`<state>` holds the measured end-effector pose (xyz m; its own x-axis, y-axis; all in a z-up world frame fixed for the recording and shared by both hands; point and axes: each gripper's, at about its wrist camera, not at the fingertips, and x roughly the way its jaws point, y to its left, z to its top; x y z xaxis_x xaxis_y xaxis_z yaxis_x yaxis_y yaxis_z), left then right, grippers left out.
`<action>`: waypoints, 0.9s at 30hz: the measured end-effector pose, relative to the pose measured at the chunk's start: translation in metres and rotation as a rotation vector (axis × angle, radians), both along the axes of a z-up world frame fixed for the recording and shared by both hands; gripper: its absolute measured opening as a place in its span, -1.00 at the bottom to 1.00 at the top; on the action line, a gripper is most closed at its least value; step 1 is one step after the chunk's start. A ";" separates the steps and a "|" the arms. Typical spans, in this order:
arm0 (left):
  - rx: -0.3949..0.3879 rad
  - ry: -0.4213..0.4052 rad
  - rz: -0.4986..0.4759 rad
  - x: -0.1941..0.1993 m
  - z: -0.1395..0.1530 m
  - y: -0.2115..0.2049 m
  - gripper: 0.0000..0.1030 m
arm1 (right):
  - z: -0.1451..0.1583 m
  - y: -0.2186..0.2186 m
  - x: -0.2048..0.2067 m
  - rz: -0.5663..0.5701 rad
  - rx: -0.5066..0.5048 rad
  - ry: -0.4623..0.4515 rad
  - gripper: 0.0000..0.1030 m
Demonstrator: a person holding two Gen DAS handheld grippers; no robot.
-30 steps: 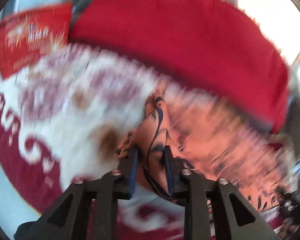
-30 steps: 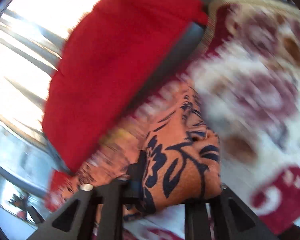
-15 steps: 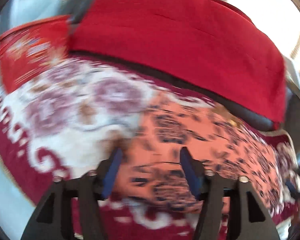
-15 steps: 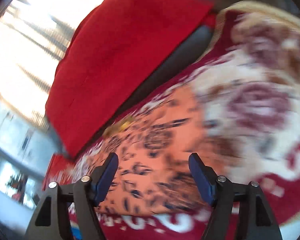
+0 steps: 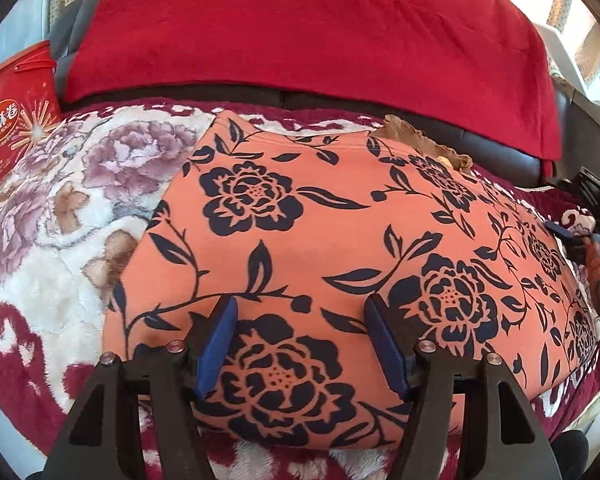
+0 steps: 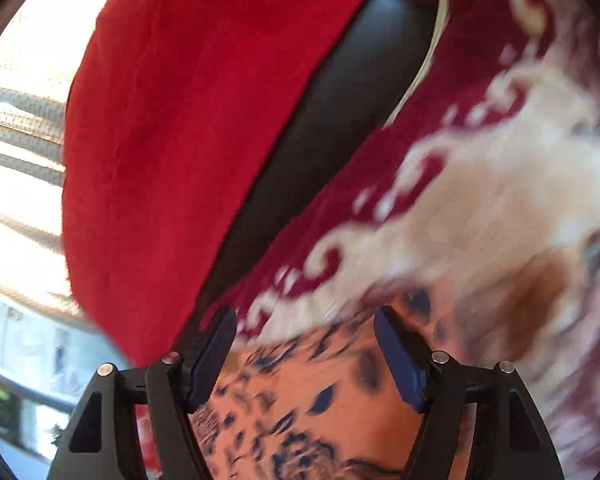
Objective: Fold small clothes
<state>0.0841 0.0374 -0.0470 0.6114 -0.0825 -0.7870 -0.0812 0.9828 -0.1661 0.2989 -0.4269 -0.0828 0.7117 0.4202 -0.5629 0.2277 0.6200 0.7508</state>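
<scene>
Left wrist view first: my left gripper (image 5: 300, 344) now stands with its blue-padded fingers (image 5: 216, 340) spread wide, nothing between them but the flat face of the orange garment with the dark navy flower print (image 5: 340, 248). A second ago both my tools were pinched onto bunched folds of that cloth and the whole scene was smeared with motion; half a second ago the jaws had already sprung apart. So I have let go — the cloth has been laid down and now lies spread smooth on the plush red-and-cream floral blanket (image 5: 60, 208), with hardly a wrinkle across its face. I judge that one lay-down or fold has just been completed and the next grasp has yet to be chosen.

The garment's near edge runs under and just ahead of my left fingertips, its left edge slants away toward the red snack box with the printed label (image 5: 16, 120), and its far edge stops short of the red fleece throw (image 5: 300, 32) draped over the dark sofa back. A brown frilled trim (image 5: 416, 140) peeks out at the far edge.

In the right wrist view my right gripper (image 6: 306, 354) is likewise wide apart and empty, though the picture is blurred. The same orange cloth (image 6: 312, 412) sits low between and below its fingers, with the blanket (image 6: 480, 200) beyond. From the left camera I can glimpse that right tool (image 5: 592, 216) at the garment's far right end.
</scene>
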 end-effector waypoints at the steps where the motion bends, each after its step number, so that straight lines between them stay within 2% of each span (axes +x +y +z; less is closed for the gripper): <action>1: 0.000 0.000 0.008 0.000 0.002 0.002 0.29 | 0.003 -0.003 -0.009 -0.019 -0.010 -0.003 0.46; 3: 0.001 -0.001 0.020 -0.007 0.007 0.006 0.29 | 0.015 0.001 -0.032 -0.002 -0.040 -0.028 0.46; 6: 0.008 -0.009 0.030 -0.016 0.011 0.009 0.29 | 0.037 0.021 -0.089 0.082 -0.123 -0.102 0.47; 8: 0.024 -0.008 0.031 -0.023 0.015 0.007 0.29 | 0.044 0.043 -0.129 0.180 -0.139 -0.122 0.47; 10: 0.039 -0.008 0.036 -0.032 0.020 0.005 0.29 | 0.038 0.068 -0.168 0.267 -0.130 -0.141 0.52; 12: 0.052 -0.006 0.035 -0.041 0.025 0.003 0.29 | 0.026 0.084 -0.190 0.315 -0.145 -0.119 0.52; 14: 0.058 -0.004 0.039 -0.049 0.030 0.002 0.30 | 0.007 0.086 -0.199 0.303 -0.145 -0.083 0.52; 15: 0.062 -0.004 0.038 -0.053 0.033 0.002 0.30 | -0.003 0.080 -0.200 0.255 -0.165 -0.051 0.51; 17: 0.073 -0.016 0.032 -0.061 0.038 0.002 0.33 | -0.008 0.064 -0.202 0.151 -0.163 -0.020 0.51; 19: 0.093 -0.031 0.039 -0.068 0.043 0.004 0.36 | 0.000 0.057 -0.209 0.103 -0.162 -0.031 0.52; 21: 0.094 -0.037 0.047 -0.071 0.043 0.007 0.37 | 0.014 0.063 -0.216 0.122 -0.208 -0.071 0.54; 23: 0.078 -0.024 0.053 -0.069 0.040 0.009 0.37 | 0.021 0.074 -0.222 0.191 -0.214 -0.094 0.55; 25: 0.070 -0.011 0.053 -0.065 0.035 0.009 0.37 | 0.011 0.076 -0.214 0.220 -0.240 -0.068 0.55; 26: 0.074 -0.006 0.054 -0.063 0.033 0.009 0.37 | 0.001 0.065 -0.213 0.193 -0.257 -0.023 0.55; 27: 0.079 -0.001 0.051 -0.061 0.031 0.009 0.37 | -0.007 0.055 -0.213 0.147 -0.226 0.008 0.51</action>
<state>0.0232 0.0460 -0.0161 0.6138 0.0111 -0.7894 -0.1317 0.9873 -0.0885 0.0863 -0.3719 -0.0902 0.6472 0.3819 -0.6598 0.1285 0.7984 0.5882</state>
